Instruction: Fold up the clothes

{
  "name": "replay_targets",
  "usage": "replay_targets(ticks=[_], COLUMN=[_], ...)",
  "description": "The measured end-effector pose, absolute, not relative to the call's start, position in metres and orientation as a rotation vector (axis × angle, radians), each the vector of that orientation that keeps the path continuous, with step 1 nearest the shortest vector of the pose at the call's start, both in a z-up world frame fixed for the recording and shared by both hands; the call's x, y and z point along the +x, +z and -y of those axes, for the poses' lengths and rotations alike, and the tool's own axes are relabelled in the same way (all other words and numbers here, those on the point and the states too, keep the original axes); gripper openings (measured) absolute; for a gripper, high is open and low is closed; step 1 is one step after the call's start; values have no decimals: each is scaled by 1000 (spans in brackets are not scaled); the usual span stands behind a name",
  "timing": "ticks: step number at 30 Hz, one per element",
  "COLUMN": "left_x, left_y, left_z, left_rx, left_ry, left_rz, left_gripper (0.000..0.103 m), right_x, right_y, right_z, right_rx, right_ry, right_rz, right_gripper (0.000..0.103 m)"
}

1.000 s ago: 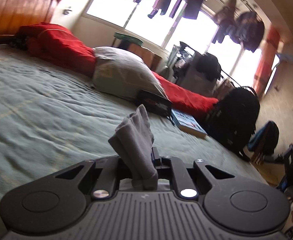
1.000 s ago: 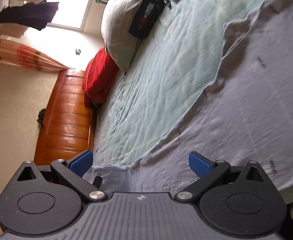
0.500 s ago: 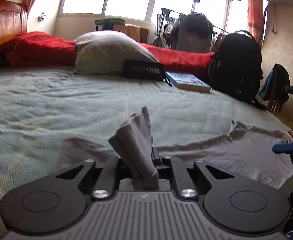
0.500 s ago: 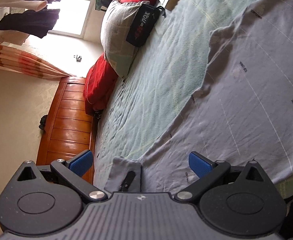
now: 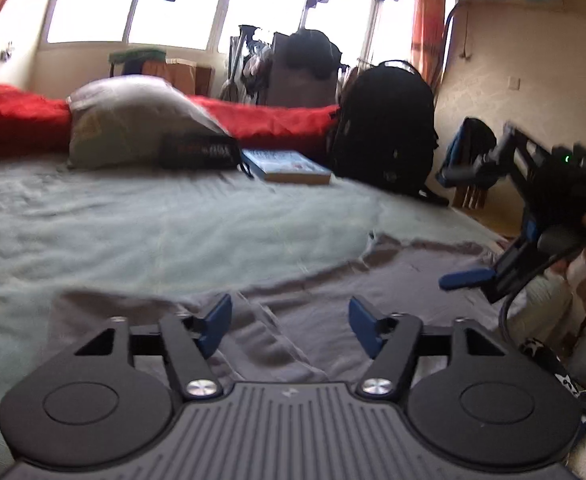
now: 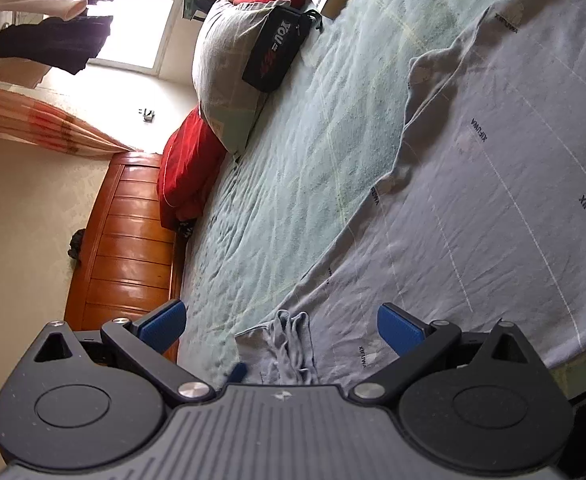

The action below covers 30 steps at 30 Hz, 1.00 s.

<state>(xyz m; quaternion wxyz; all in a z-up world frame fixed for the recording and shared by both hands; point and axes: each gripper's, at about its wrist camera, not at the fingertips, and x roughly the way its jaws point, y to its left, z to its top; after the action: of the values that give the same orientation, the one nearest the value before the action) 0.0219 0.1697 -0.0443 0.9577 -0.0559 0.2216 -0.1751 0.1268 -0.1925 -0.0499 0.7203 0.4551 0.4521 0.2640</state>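
The grey shirt (image 6: 493, 208) lies spread flat on the bed (image 6: 293, 184), with a bunched, wrinkled corner at its near edge. Your left tongs (image 5: 289, 324) stand wide over that shirt, holding nothing. Your right tongs (image 6: 281, 324) are wide too, over the bunched corner, also empty. Beyond the shirt, at the far side of the bed, sit a pillow (image 5: 133, 116), a black pouch (image 5: 201, 152) and a book (image 5: 289, 166).
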Motion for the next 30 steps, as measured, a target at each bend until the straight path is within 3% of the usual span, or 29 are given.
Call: replay_targets(ticks=[8,10,19,30], left_x=[74,81,44,57], left_y=[-67,-78,-65,-55], left_z=[-236,-245,-215,-235], left_rx=[-237,-282,-162,-202], left_ry=[-180,-166,-270,-213], left_rz=[-595,-654,-651,-636], left_gripper=[67,63,74,74], right_x=[127,127,132,143], right_y=[-44,-43,-28,-44], right_z=[177,173,141,74], right_rx=[914,883,601,531], right_ry=[645,662,760,1041], right_rz=[-1004,-1005,-958,-1051], right_gripper=[103,103,103,103])
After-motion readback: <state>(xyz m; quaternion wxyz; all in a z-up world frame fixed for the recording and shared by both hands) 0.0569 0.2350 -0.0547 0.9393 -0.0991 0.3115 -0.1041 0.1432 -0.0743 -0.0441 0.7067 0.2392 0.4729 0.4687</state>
